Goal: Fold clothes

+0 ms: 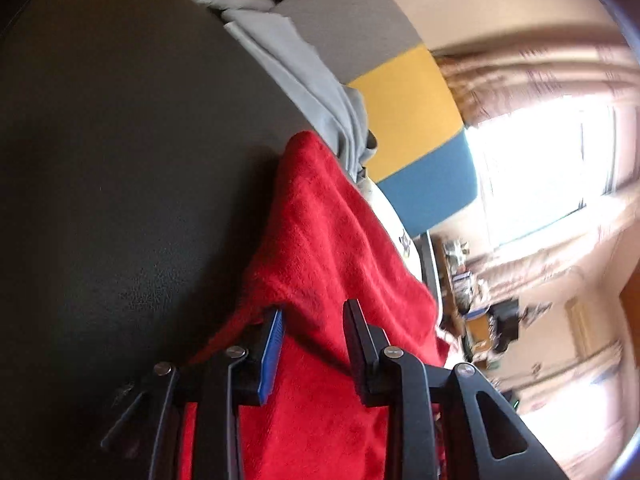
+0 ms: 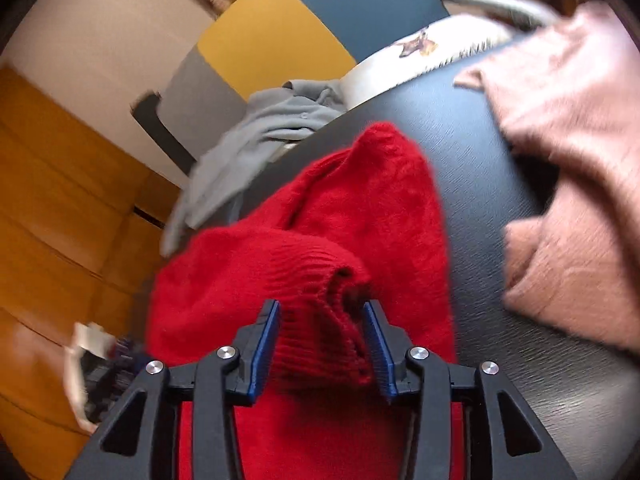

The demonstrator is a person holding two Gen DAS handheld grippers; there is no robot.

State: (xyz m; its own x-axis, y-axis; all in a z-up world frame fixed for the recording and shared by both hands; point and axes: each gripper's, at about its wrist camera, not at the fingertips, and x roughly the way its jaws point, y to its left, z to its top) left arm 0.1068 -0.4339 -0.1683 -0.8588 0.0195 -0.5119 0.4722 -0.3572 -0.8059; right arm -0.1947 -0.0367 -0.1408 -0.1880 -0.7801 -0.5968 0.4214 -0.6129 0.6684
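Red knit sweater [image 2: 320, 216]: lying bunched on the dark table [image 2: 500, 184], partly hanging over its edge; ribbed cuff [image 2: 336, 296] sitting between the right gripper [image 2: 322, 312] fingers.

Right gripper: jaws standing apart, blue pads flanking the cuff; whether they are pressing it cannot be told.

Left gripper [image 1: 314, 312]: jaws standing apart, red fabric lying between and beneath them; no clear grip showing.

Grey garment [image 2: 256, 136]: draping over the far table edge, just beyond the sweater.

Pink garment [image 2: 568, 140]: lying on the table, apart from the sweater
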